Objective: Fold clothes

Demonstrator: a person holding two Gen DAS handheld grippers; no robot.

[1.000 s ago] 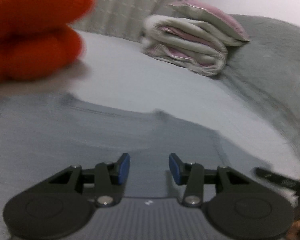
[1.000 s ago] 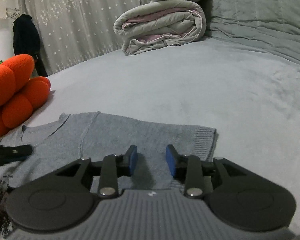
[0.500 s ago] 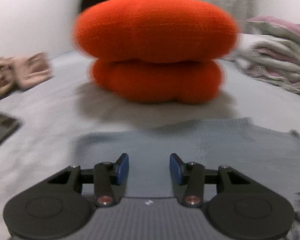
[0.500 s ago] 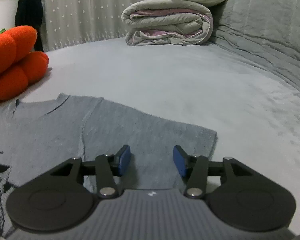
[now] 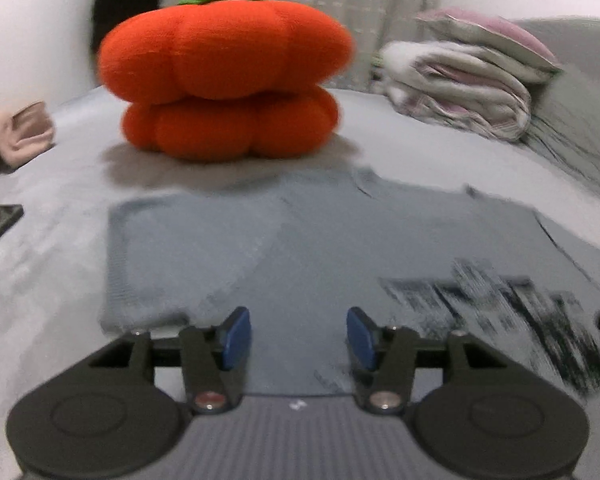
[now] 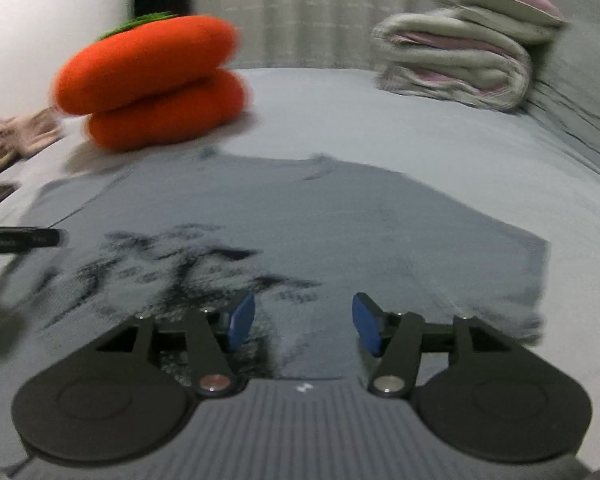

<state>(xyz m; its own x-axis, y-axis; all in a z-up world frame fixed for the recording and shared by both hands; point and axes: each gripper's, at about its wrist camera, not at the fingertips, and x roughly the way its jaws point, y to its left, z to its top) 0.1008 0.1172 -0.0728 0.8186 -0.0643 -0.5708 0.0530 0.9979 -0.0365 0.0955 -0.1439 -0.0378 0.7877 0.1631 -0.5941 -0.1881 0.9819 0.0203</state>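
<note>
Print on grey sweater (image 6: 340,216) blurs unreadable; left gripper (image 5: 296,336) and right gripper (image 6: 304,322) jaws released.

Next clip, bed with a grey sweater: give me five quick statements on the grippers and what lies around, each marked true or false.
1. Both grippers are open. True: the left gripper and right gripper hold nothing.
2. The sweater is already folded in half. False: it lies spread flat.
3. An orange plush sits beyond the sweater. True.
4. The rolled quilt lies on the sweater. False: it sits apart, far back.
5. The sweater is plain. False: it bears a dark print.
</note>
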